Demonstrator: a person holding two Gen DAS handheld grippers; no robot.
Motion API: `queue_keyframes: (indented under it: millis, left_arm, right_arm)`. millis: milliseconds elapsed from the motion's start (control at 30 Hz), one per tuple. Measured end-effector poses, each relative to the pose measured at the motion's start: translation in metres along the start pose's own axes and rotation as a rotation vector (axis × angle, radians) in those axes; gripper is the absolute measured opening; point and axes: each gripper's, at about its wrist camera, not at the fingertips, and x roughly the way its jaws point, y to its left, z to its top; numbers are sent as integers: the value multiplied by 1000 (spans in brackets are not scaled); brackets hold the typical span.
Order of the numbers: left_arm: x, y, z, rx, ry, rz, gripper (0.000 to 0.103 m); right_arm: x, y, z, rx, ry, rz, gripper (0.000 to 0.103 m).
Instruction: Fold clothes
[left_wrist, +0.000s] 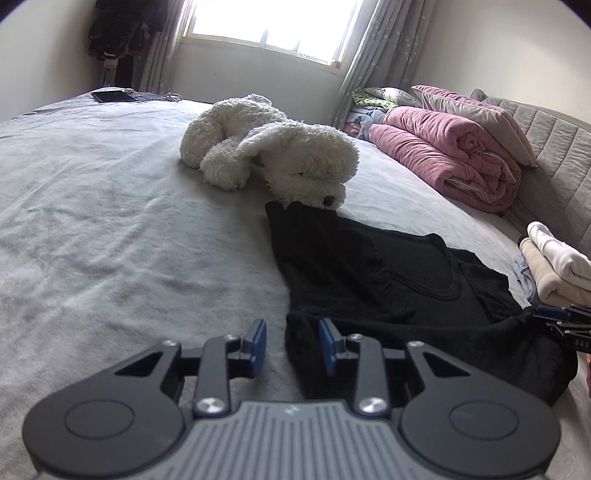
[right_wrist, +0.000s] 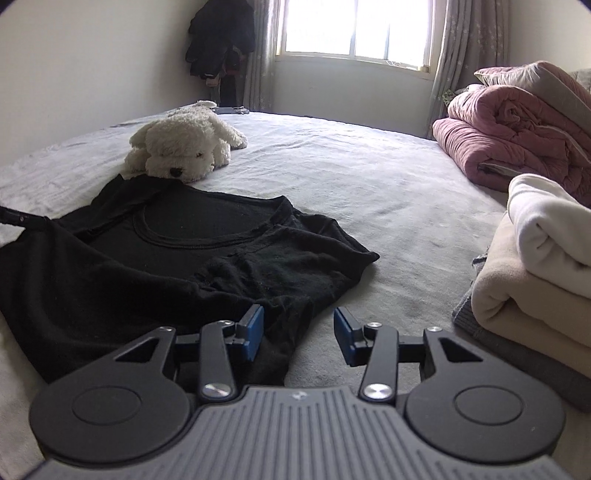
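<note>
A black long-sleeved top (left_wrist: 369, 273) lies spread on the grey bed sheet (left_wrist: 110, 229), neckline up, one sleeve reaching the plush dog. It also shows in the right wrist view (right_wrist: 177, 258). My left gripper (left_wrist: 292, 341) is open, its jaws straddling the top's left near edge. My right gripper (right_wrist: 298, 332) is open at the top's right near edge, its left finger (right_wrist: 253, 332) over the black cloth, nothing held. The right gripper's tip shows at the right edge of the left wrist view (left_wrist: 565, 325).
A white plush dog (left_wrist: 273, 147) lies on the bed beyond the top. A stack of folded cream and white clothes (right_wrist: 535, 273) sits at the right. A rolled pink quilt (left_wrist: 443, 162) and pillow lie by the headboard. A tablet (left_wrist: 112, 96) lies at the far corner.
</note>
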Motion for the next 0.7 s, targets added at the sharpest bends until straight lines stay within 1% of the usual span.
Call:
queue_keyframes:
  millis: [133,200,233,267,333,400,567,700]
  left_arm:
    - [0,-5,-2,29,-7,4,16]
    - [-1,-8,-2,42,-17,5,11]
    - [-2,-9,-2,47,-22,4,8]
    - [-3,-10,-2,53,-29,4,7]
    - [-4,-12,-3,65,-41,3,5]
    - [-7,-14,-3,74,-58,8,4]
    - [-14,-17,-3,85,-94,13,3]
    - [-21,-20,-4,95,-133,10,3]
  right_arm:
    - [6,11,2,-61,-13,-26,46]
    - [8,15,2,-77,-19,-31,46]
    - [9,16,1,-84,-16,-32,40]
    - [10,18,1,-90,-12,-32,28]
    - [12,22,-1,-104,-6,-34,15]
    - [13,25,-2,-114,-8,-42,10]
    - [4,31,-5,-137,-67,-108,5]
    - [-9,33,-4,-134,-136,-152,4]
